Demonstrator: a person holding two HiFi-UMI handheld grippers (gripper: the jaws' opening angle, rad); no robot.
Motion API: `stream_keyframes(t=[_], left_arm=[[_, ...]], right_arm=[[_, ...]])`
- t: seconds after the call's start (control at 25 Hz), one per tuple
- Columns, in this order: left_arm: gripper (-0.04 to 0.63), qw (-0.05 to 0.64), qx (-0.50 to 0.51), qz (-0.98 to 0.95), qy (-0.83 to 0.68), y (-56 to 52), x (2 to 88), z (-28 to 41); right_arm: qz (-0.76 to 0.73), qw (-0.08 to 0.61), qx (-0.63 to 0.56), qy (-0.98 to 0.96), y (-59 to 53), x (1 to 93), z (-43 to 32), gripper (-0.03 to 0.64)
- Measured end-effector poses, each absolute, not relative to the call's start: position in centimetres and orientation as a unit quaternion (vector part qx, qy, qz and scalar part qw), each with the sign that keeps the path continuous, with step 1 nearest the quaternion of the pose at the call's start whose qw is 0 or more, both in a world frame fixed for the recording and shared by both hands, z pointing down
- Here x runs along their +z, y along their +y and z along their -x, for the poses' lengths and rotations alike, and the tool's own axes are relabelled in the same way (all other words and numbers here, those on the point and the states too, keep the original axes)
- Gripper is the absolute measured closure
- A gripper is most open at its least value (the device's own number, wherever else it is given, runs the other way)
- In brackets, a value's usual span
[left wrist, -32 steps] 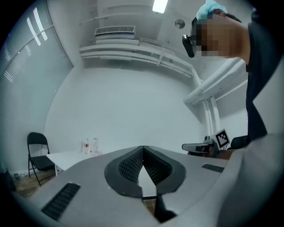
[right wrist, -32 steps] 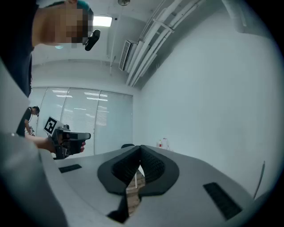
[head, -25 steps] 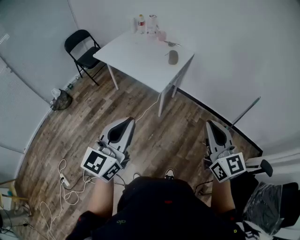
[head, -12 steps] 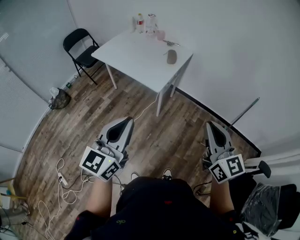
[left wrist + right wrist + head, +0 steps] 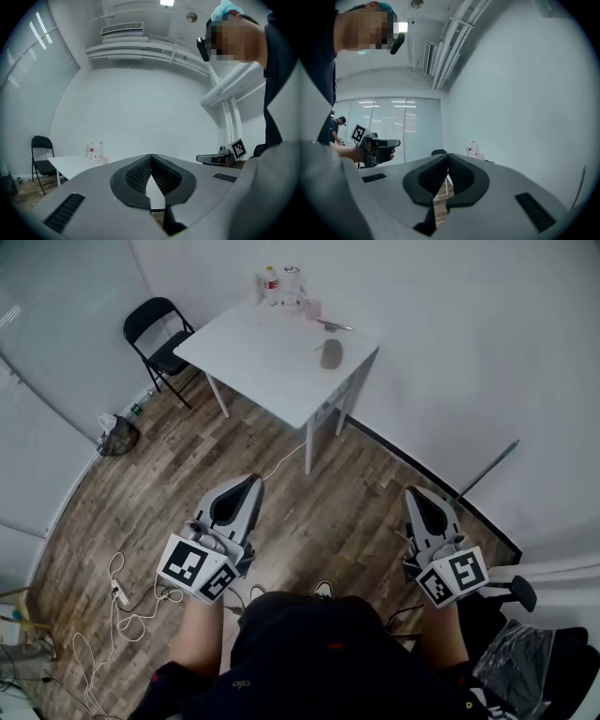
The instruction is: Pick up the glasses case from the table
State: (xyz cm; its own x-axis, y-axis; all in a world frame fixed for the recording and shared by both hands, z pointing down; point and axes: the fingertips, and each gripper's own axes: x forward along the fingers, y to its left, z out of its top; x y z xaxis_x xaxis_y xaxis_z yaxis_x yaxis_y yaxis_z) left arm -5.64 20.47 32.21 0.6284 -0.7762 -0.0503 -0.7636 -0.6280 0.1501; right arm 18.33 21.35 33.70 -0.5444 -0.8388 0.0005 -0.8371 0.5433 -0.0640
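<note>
Head view: the glasses case [image 5: 331,353], a dark oval, lies on the white tabletop [image 5: 253,343], well ahead of both sets of jaws. Its long axis runs roughly away from them. It sits between the lines of the left gripper [image 5: 251,482] and the right gripper [image 5: 413,495], and neither is clearly nearer.

Left gripper view: jaws pressed together, empty. The tabletop is ahead to their left; the case is too small to find.

Right gripper view: jaws pressed together, empty. The tabletop is ahead, slightly right.

R gripper [image 5: 447,157] jaws together, empty
</note>
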Motion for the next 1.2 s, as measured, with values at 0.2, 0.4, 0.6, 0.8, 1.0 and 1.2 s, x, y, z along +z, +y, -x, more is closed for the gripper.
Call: stream_keyframes(t=[0.2,0.4,0.6,0.8,1.0,1.2], left_arm=[[0.575,0.050,-0.051,-0.895,-0.441,20.0,31.7,3.1],[0.575,0.059,-0.042,-0.886,-0.457,19.4,32.3,2.6],[0.575,0.070,-0.040,-0.883,-0.463,17.5,33.4,3.7],[0.575,0.068,-0.046,-0.890,-0.448,13.6,33.8,3.6],[0.575,0.068,-0.045,-0.898,-0.431,7.9,33.8,4.3],[0.575,0.061,-0.040,-0.906,-0.418,2.4,33.3,6.0]], right_arm=[[0.465,0.018,-0.044,0.884,19.7,34.4,-21.2,0.598],[0.440,0.011,-0.061,0.896,17.9,36.0,-20.7,0.598],[0.427,0.010,-0.064,0.902,15.7,36.5,-18.8,0.598],[0.442,0.000,-0.065,0.895,12.5,37.3,-19.5,0.598],[0.465,-0.004,-0.070,0.883,7.8,37.6,-19.1,0.598],[0.477,-0.008,-0.063,0.876,3.0,36.5,-17.0,0.598]])
